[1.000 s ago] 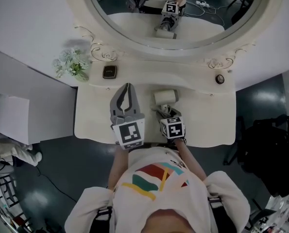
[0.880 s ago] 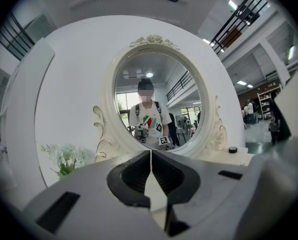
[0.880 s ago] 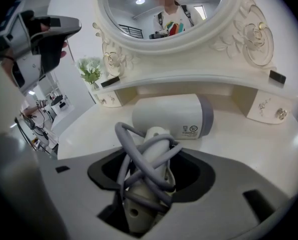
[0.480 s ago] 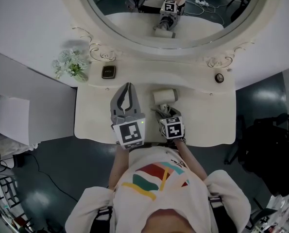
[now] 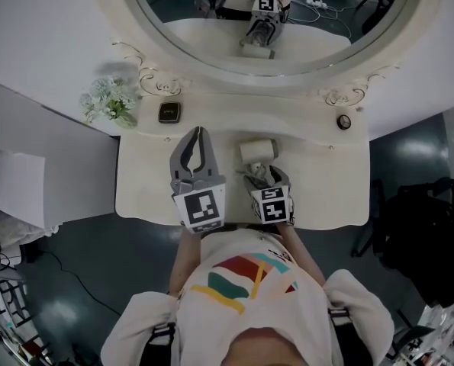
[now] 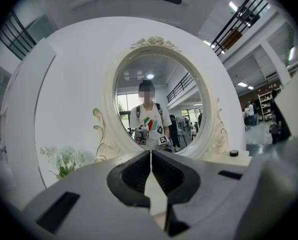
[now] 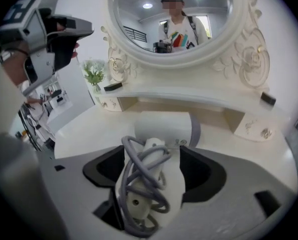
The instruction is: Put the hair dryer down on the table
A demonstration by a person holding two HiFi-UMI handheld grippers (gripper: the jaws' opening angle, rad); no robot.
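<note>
The hair dryer (image 5: 257, 152) is cream-white with a pale lilac-grey band at one end, and a grey cord (image 7: 144, 184) is wound round its handle. The bench (image 5: 146, 193) is cream, as is the scroll-patterned mirror frame (image 5: 159, 84) at twelve o'clock. At ten o'clock stand white flowers (image 5: 108, 101) with green leaves. The left tool (image 5: 198, 132) is grey with black-and-white square markers.

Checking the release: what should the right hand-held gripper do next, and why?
Probably pull the right hand-held gripper back: its jaws have just been opening, loose around the hair dryer handle between them, and it lies on the table.
</note>
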